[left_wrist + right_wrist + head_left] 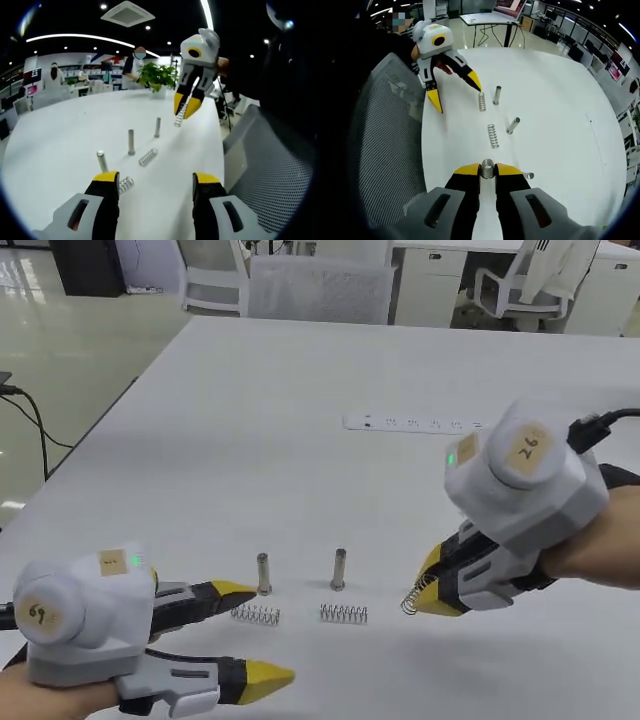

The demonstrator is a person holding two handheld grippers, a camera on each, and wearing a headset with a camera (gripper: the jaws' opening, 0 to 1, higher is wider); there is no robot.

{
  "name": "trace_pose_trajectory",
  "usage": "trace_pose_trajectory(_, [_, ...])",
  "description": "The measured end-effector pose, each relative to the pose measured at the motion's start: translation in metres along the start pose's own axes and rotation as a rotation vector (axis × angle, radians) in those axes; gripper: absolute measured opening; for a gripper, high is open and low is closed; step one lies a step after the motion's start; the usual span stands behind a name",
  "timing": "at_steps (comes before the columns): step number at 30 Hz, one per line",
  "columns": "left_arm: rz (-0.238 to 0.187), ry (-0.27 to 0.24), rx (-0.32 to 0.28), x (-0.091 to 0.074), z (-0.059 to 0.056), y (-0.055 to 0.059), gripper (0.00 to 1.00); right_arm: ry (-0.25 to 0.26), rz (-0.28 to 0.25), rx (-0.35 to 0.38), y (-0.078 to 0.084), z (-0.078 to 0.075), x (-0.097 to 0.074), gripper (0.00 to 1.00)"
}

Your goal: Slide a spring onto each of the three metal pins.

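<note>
The right gripper pinches one spring over the white table. The left gripper gapes wide beside two loose springs and upright pins.

Just right of the yellow tips of the right gripper, a short silver metal pin is half hidden behind them; the clamped silver coil spring is mostly buried between the jaws.
</note>
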State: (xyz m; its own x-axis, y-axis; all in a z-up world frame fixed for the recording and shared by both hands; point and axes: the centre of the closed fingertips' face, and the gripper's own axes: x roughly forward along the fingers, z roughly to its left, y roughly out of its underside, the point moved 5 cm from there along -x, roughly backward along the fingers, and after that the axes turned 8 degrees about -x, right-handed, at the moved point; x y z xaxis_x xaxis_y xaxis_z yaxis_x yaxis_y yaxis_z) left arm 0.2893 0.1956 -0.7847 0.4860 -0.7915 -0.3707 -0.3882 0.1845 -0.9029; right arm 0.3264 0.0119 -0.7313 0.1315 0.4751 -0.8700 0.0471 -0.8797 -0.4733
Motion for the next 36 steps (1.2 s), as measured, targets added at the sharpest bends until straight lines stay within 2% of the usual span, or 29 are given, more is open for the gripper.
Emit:
trace_pose_trajectory(6, [-0.020,-0.030,-0.022,-0.005,0.005,0.003,0.59,0.017,0.010,0.010,0.005,-0.008,-0.009,0.08])
trace_pose_trajectory(17, [-0.050,-0.055,-0.041,-0.006,0.006,0.002,0.70,0.053,0.033,0.020,0.010,-0.027,-0.027,0.08])
trace_pose_trajectory(24, [-0.064,-0.064,-0.048,-0.006,0.005,0.000,0.76,0.077,0.075,0.025,0.019,-0.041,-0.021,0.08])
trace_pose_trajectory(36, [-0.083,-0.077,-0.054,-0.008,0.005,-0.002,0.82,0.060,0.105,0.046,0.025,-0.054,-0.007,0.08])
